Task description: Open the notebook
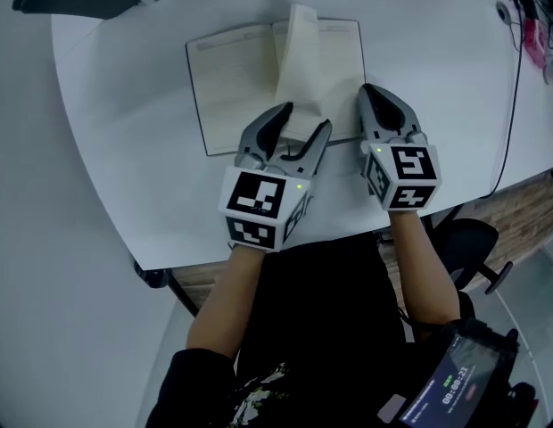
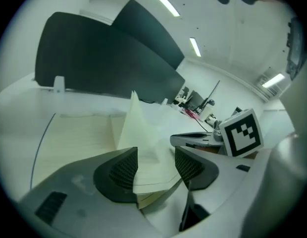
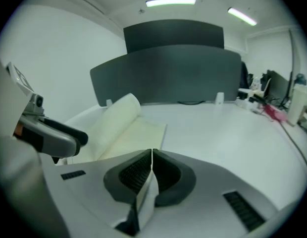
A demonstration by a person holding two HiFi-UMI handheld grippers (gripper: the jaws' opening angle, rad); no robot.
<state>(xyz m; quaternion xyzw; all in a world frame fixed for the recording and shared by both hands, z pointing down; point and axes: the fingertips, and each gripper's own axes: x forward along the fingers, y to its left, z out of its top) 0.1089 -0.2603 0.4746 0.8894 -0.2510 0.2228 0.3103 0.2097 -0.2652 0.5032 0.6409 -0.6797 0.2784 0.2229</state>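
The notebook (image 1: 232, 78) lies open and flat on the white table (image 1: 125, 150). A sheaf of cream pages (image 1: 301, 52) stands curled up at its middle. My left gripper (image 1: 303, 130) is at the notebook's near edge, jaws open, one on each side of the raised pages. In the left gripper view the near edge of the pages (image 2: 143, 162) lies between the open pads, unpinched. My right gripper (image 1: 370, 96) is shut just off the notebook's right near corner. In the right gripper view its pads (image 3: 143, 167) meet with nothing seen between them, and the notebook (image 3: 138, 133) lies ahead to the left.
Dark partition screens (image 3: 173, 68) stand along the table's far edge. Cables and small items (image 1: 526, 16) crowd the far right, and one black cable runs down over the near edge. A black chair (image 1: 468, 239) is below the table's near edge.
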